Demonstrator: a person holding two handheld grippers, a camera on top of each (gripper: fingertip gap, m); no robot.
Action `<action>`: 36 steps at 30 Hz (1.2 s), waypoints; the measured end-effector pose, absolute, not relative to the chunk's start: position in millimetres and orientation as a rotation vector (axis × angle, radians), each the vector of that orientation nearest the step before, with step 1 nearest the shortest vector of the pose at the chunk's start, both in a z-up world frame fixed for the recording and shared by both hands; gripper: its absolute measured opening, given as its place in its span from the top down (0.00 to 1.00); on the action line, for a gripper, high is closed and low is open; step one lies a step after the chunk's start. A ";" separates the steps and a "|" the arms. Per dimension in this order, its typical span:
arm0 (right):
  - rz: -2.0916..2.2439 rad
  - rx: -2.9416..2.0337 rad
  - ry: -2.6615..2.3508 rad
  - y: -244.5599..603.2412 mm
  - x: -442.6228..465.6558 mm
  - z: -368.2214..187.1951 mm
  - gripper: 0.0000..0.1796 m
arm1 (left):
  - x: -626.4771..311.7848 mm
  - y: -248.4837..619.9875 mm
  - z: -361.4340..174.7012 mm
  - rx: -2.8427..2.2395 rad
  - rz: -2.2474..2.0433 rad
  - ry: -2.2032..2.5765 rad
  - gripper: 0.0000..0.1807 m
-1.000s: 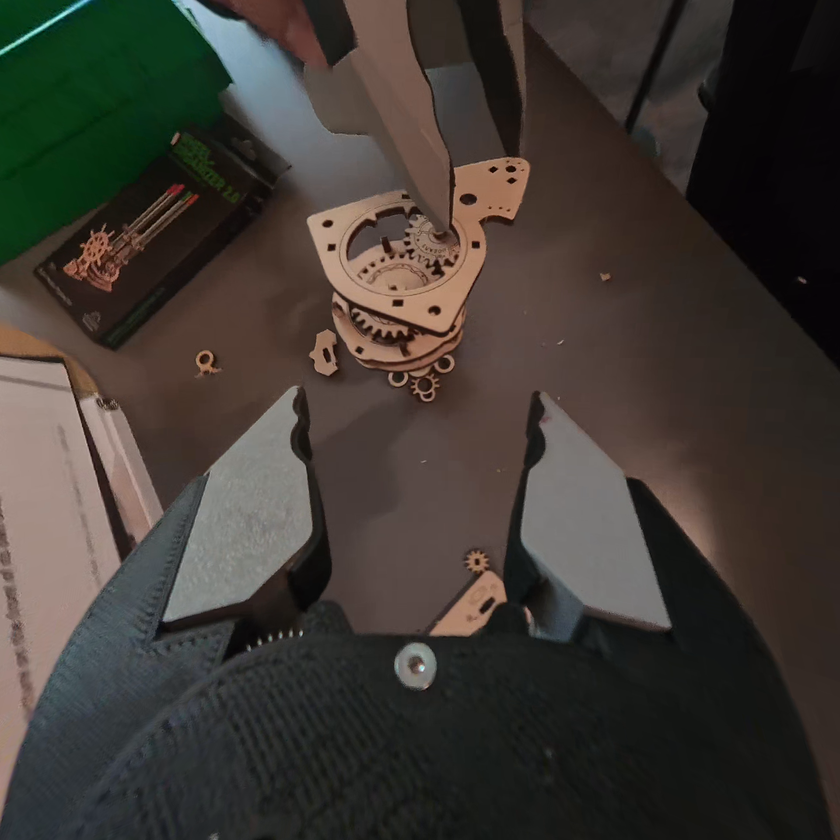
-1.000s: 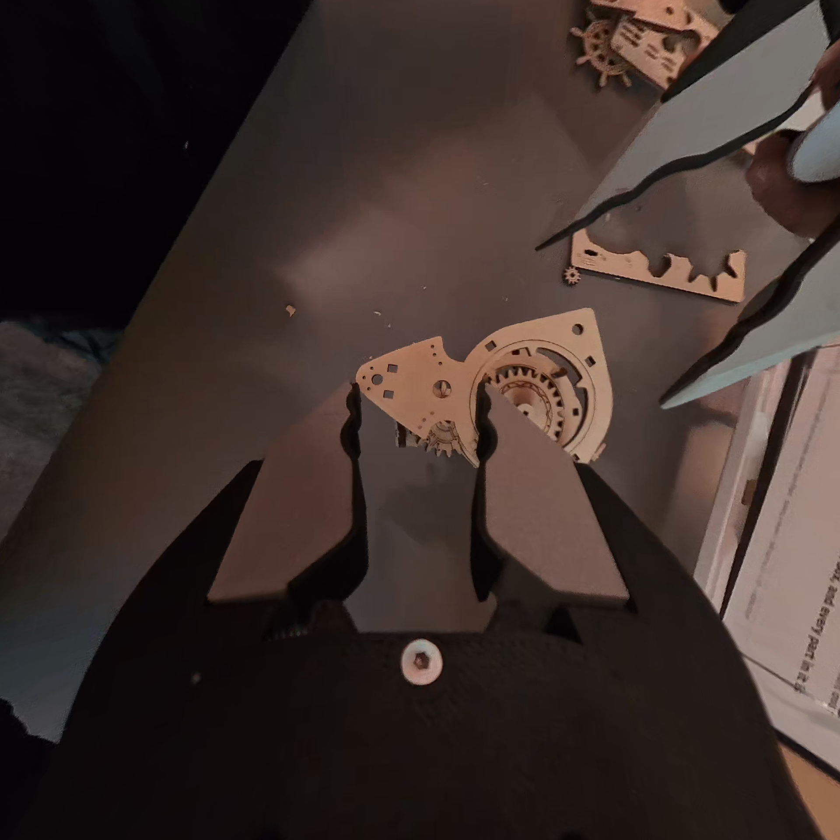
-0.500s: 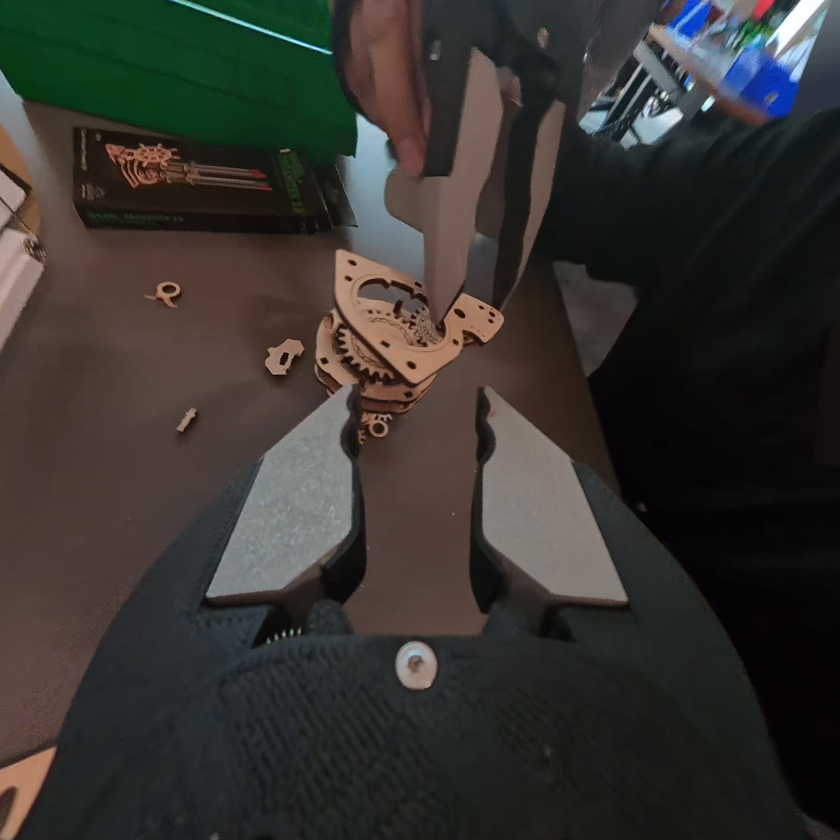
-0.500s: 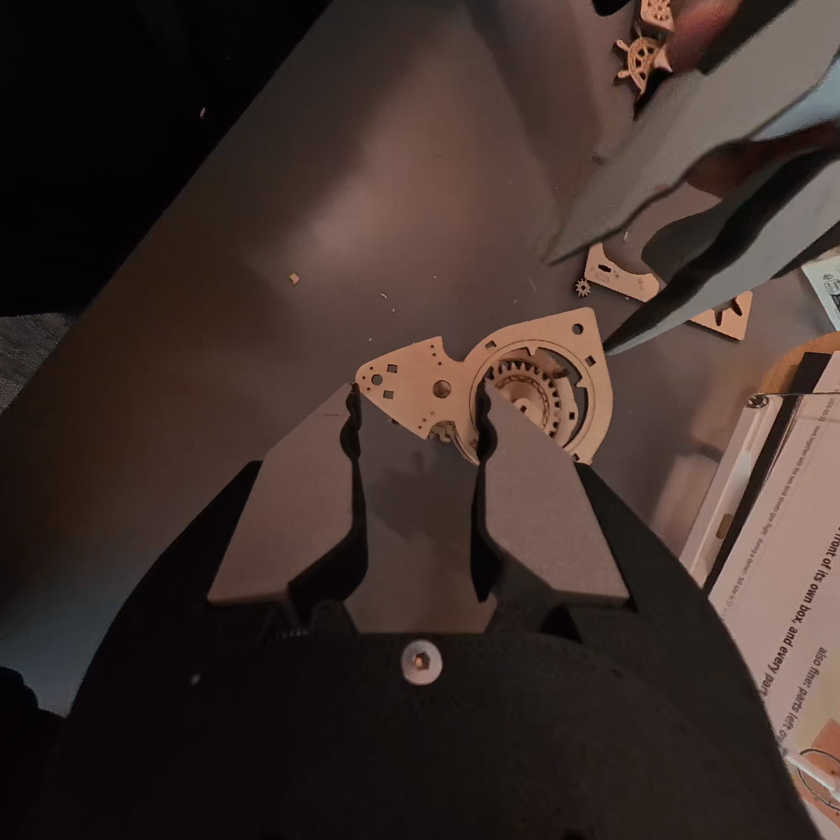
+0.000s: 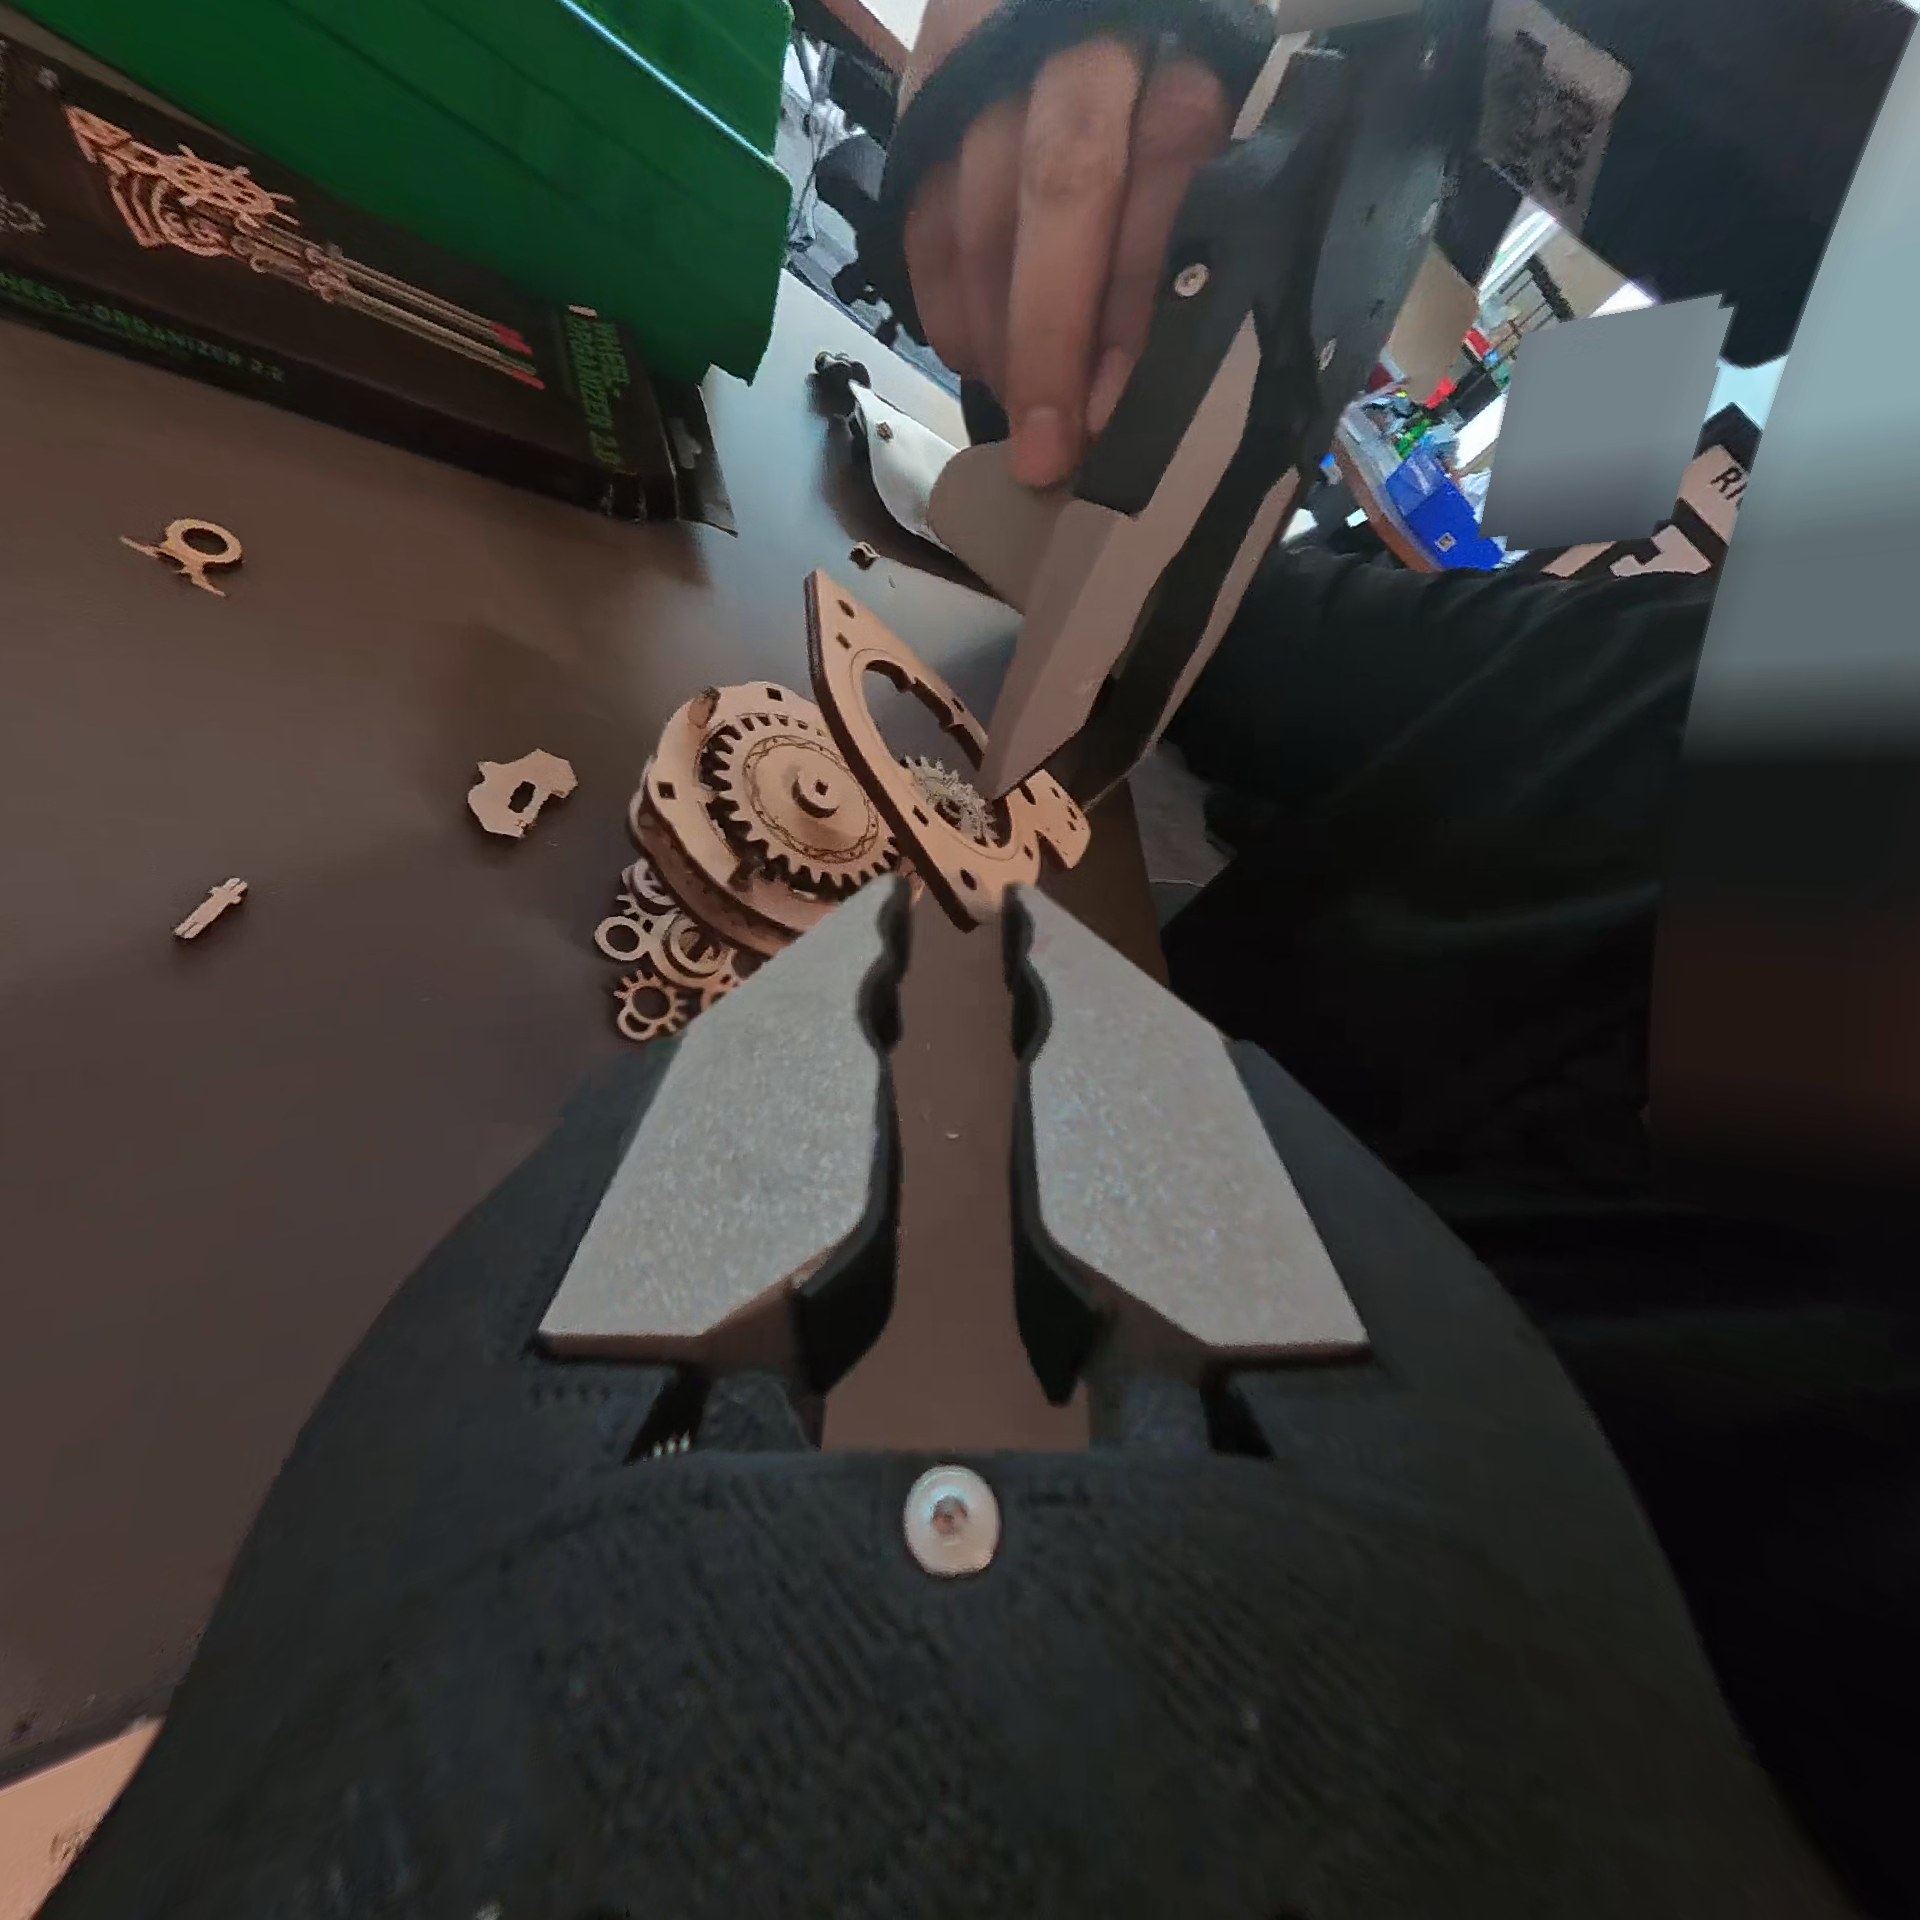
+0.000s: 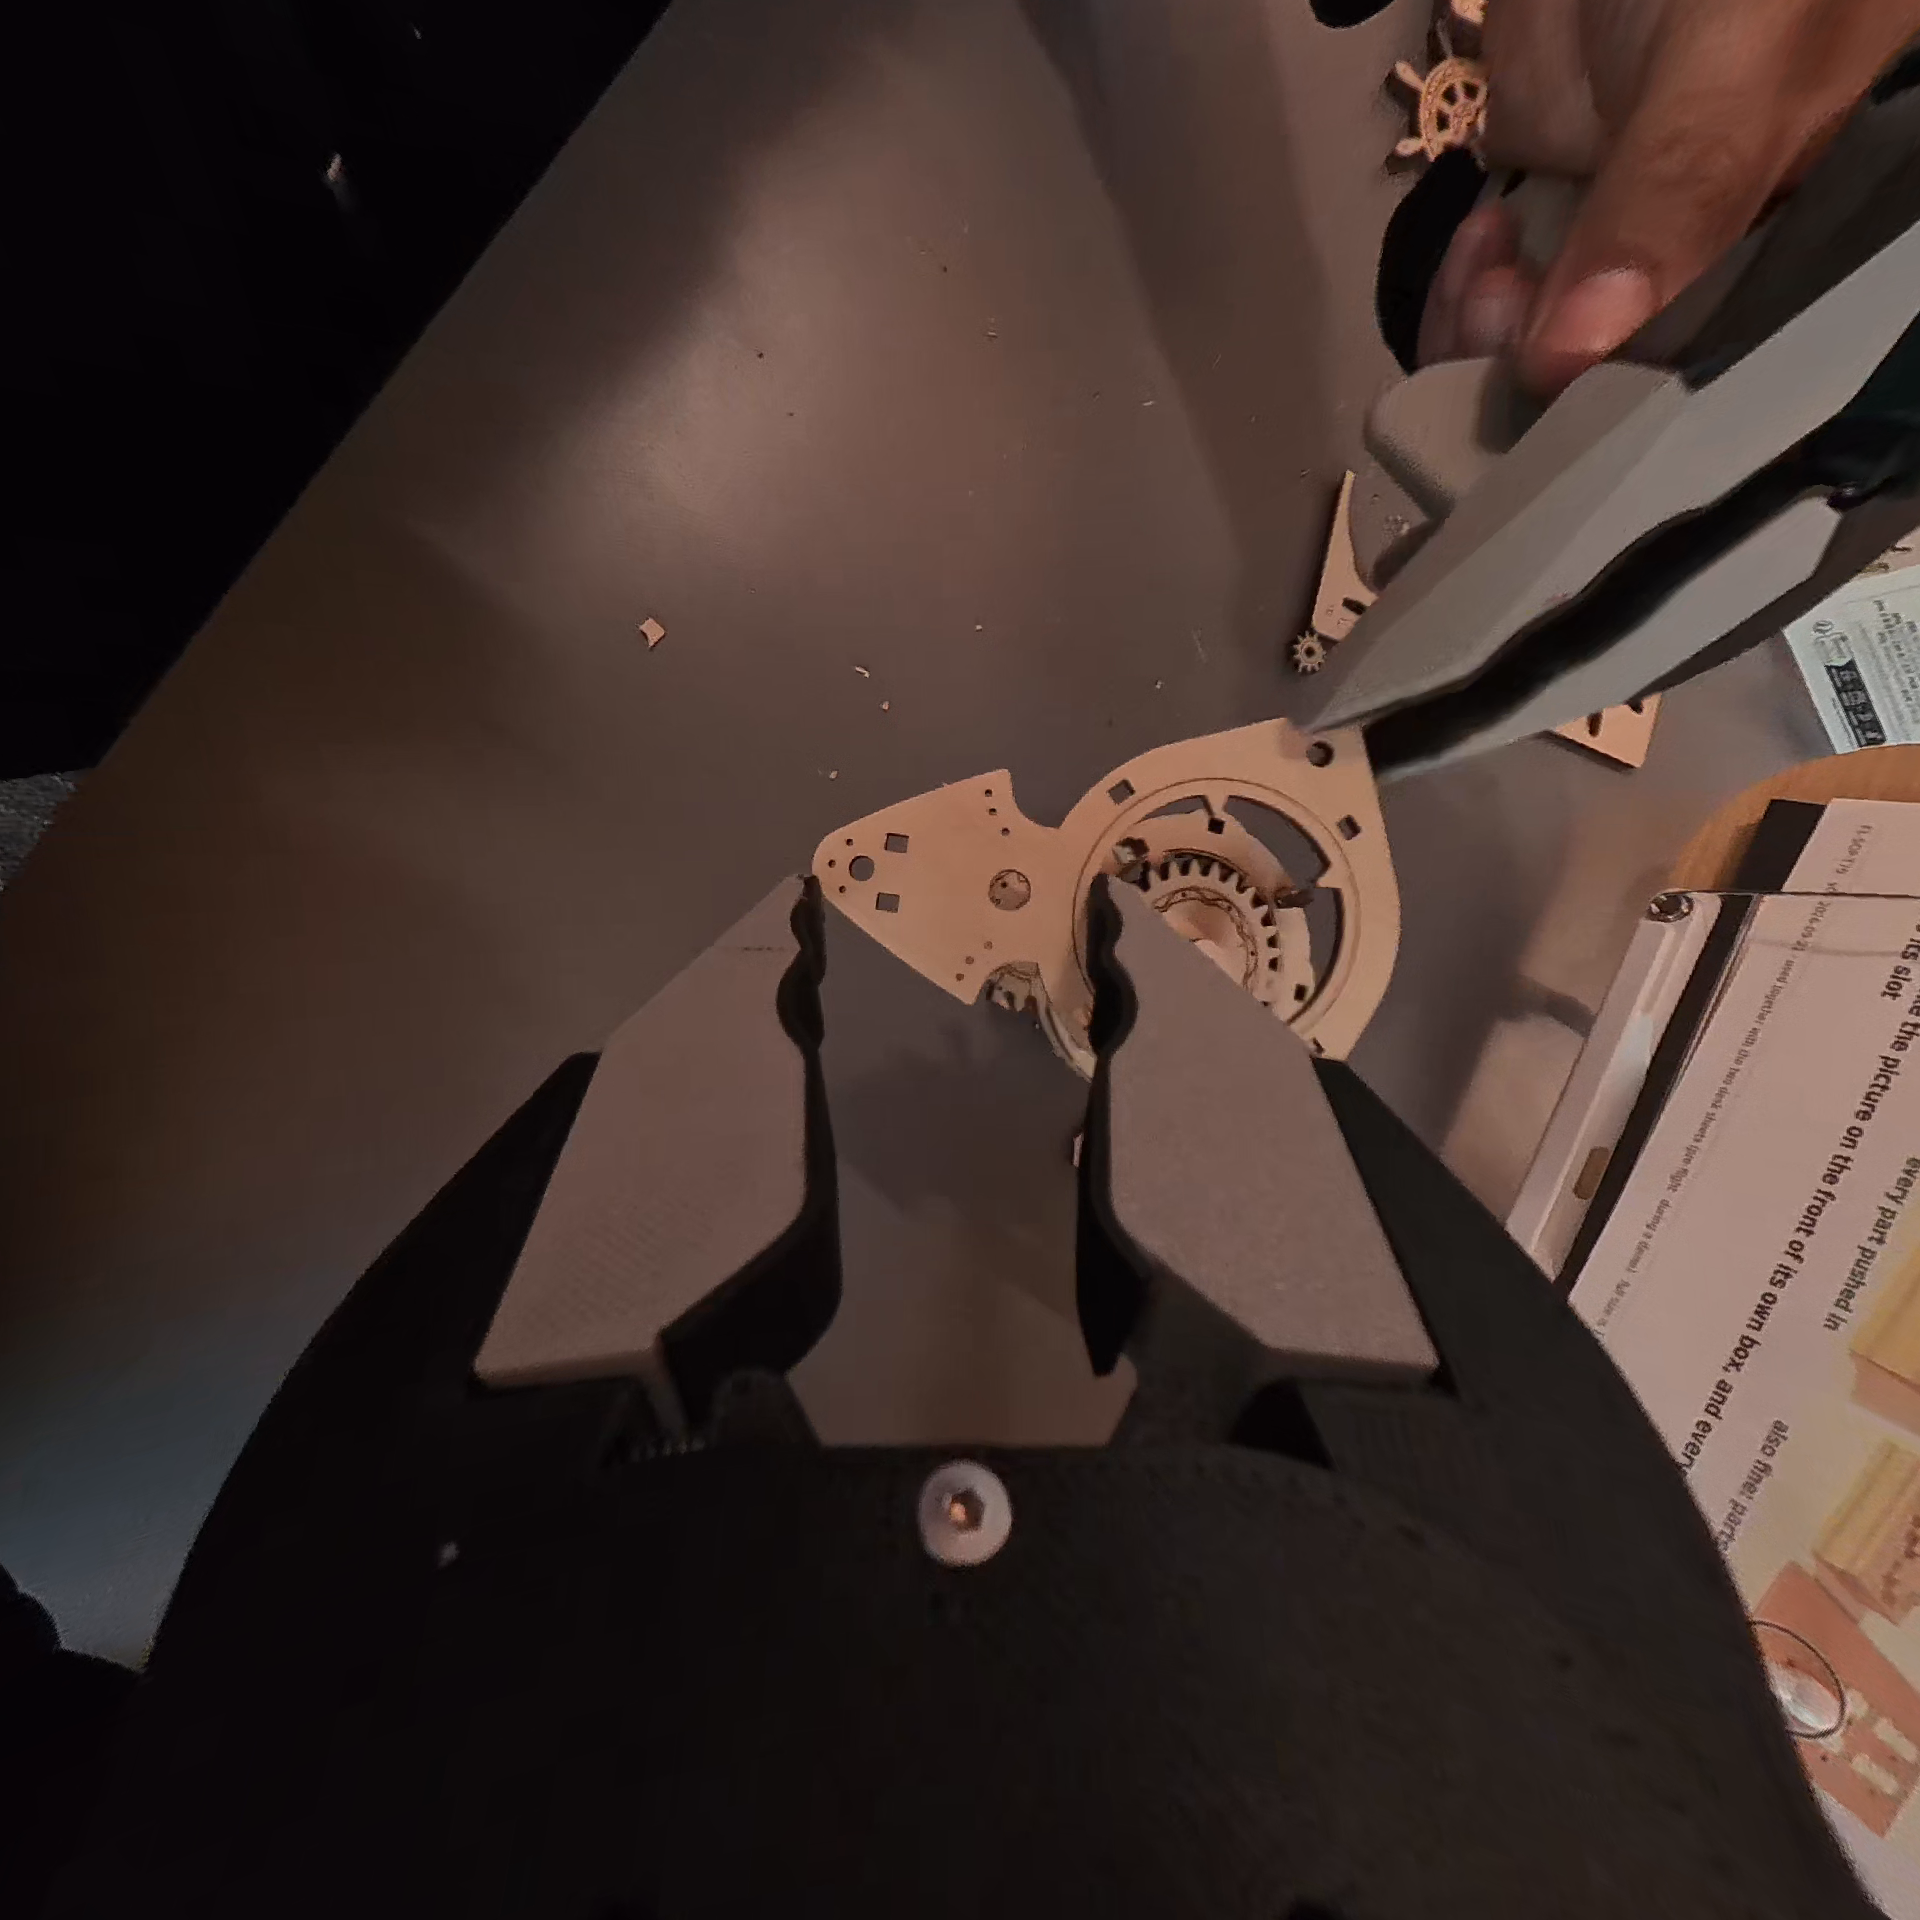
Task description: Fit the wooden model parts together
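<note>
Wooden plate [image 5: 914, 769] tilts over gear stack [image 5: 769, 821], loose cutouts [image 5: 520, 795] beside.

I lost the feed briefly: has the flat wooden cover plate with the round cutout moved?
Yes. The cover plate has tipped up on edge, exposing the gear stack; the nearby black box gives the reference.

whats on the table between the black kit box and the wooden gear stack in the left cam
In the left wrist view, two loose wooden offcuts lie on the dark table between the black box and the gear stack: a ring-shaped piece and a notched flat piece.
</note>
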State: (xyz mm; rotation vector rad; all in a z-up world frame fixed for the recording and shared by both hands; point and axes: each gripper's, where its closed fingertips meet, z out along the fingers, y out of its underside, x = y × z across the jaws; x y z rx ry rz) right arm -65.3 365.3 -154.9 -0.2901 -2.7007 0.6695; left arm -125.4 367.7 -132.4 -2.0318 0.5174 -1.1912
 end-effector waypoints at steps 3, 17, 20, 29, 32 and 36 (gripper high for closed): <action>0.655 -0.317 -2.714 366.8 -64.9 -156.7 0.73 | -124.4 371.1 -136.1 -2.041 -1.212 0.514 0.95; 0.755 -0.456 -2.535 392.9 -74.8 -119.7 0.74 | -139.1 381.8 -125.2 -1.938 -1.406 0.373 0.99; 0.822 -0.491 -2.348 413.9 -85.8 -91.3 0.74 | -143.6 382.2 -124.6 -1.924 -1.430 0.339 0.99; 0.868 -0.520 -2.336 413.2 -104.7 -101.4 0.72 | -141.0 379.7 -124.3 -1.939 -1.520 0.310 0.99; 0.833 -0.487 -2.317 416.8 -107.5 -104.1 0.80 | -140.9 375.6 -124.4 -1.964 -1.551 0.306 0.99; 0.921 -0.554 -2.385 410.2 -102.7 -108.6 0.65 | -140.5 374.1 -125.2 -1.993 -1.563 0.298 0.99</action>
